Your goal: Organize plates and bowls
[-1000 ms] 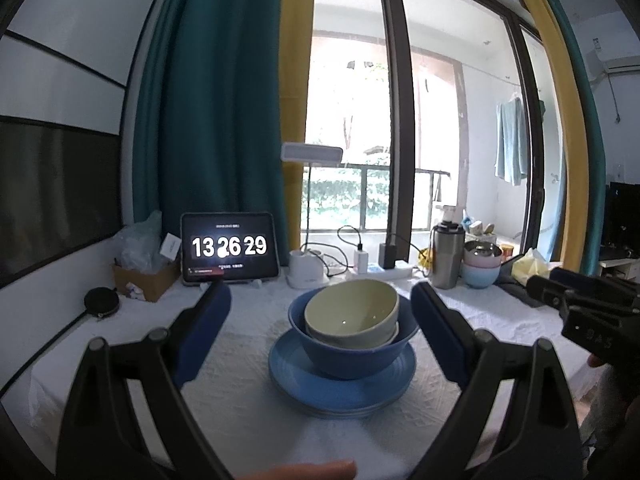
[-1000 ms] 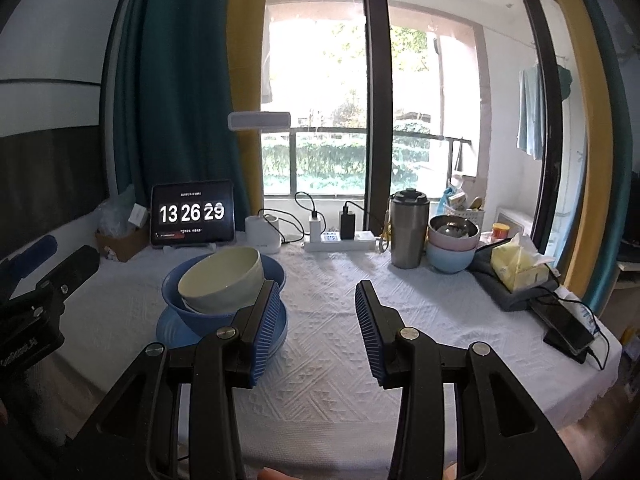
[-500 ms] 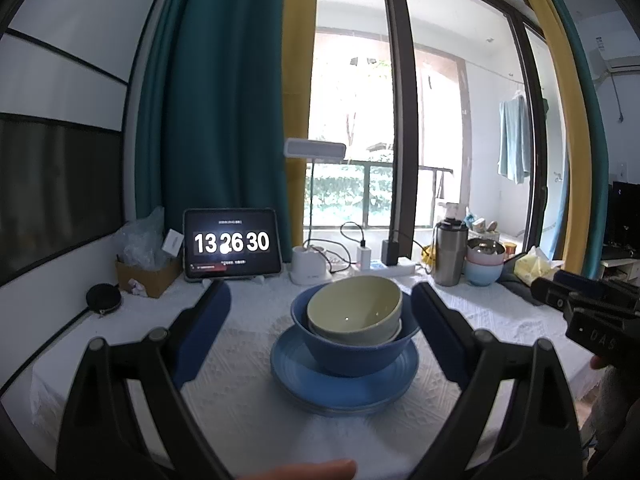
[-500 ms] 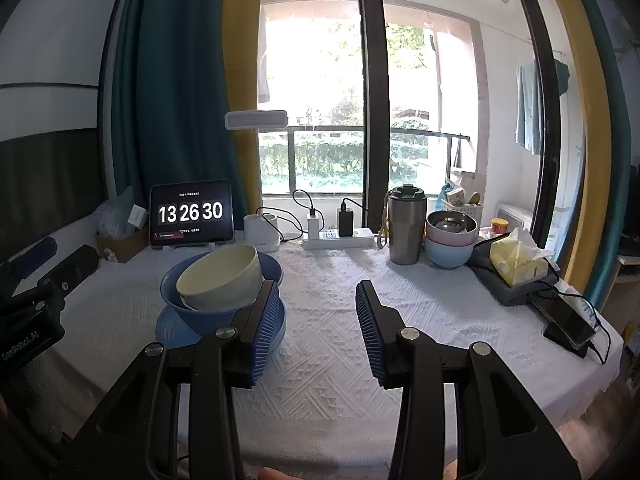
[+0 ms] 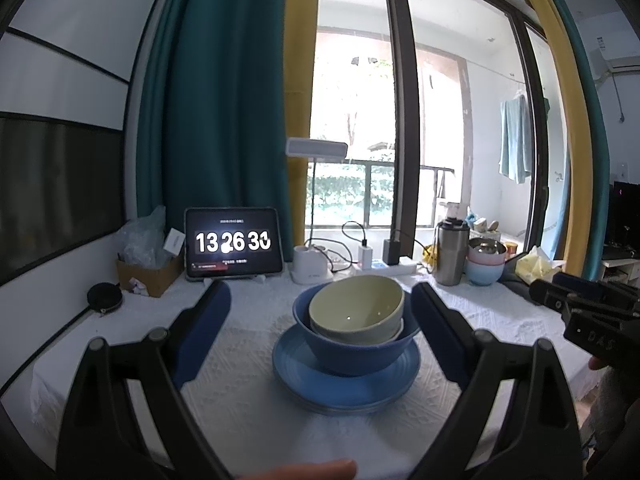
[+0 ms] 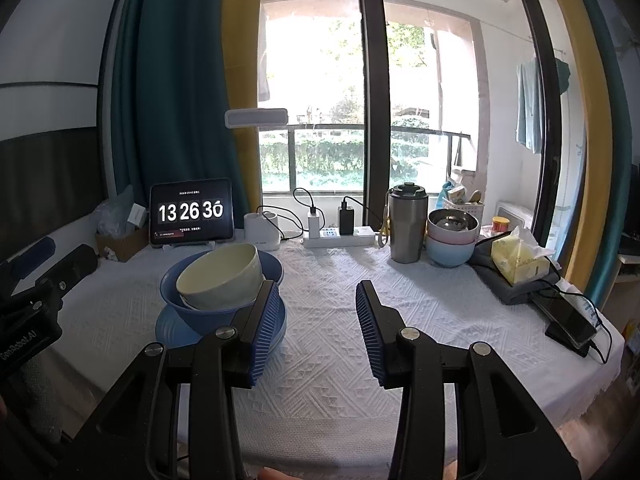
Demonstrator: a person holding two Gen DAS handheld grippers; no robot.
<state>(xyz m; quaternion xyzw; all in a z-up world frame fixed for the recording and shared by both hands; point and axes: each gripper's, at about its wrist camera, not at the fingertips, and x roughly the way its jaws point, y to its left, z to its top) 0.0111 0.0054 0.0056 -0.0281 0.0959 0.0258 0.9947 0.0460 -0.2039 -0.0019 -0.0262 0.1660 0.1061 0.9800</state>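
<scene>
A cream bowl (image 5: pixel 356 312) lies tilted inside a dark blue bowl (image 5: pixel 352 350), with a white rim showing under it. The blue bowl stands on a stack of blue plates (image 5: pixel 346 384) on the white tablecloth. My left gripper (image 5: pixel 320 294) is open wide, and the stack sits just beyond its blue pads, centred between them. My right gripper (image 6: pixel 317 292) is open over bare cloth, nothing between its fingers; the same stack (image 6: pixel 220 280) is to its left, partly behind the left finger. Each gripper shows at the edge of the other's view (image 5: pixel 580 312) (image 6: pixel 36 280).
Along the back stand a tablet clock (image 6: pixel 191 212), a white lamp base (image 6: pixel 262 230), a power strip (image 6: pixel 340 236), a steel tumbler (image 6: pixel 408 222) and stacked pink and light blue bowls (image 6: pixel 451 240). Tissues (image 6: pixel 518 260) and a phone (image 6: pixel 570 320) lie right. A cardboard box (image 5: pixel 148 272) is left.
The tablet clock ticked from 29 to 30. Both grippers and the dishes stayed where they were.
</scene>
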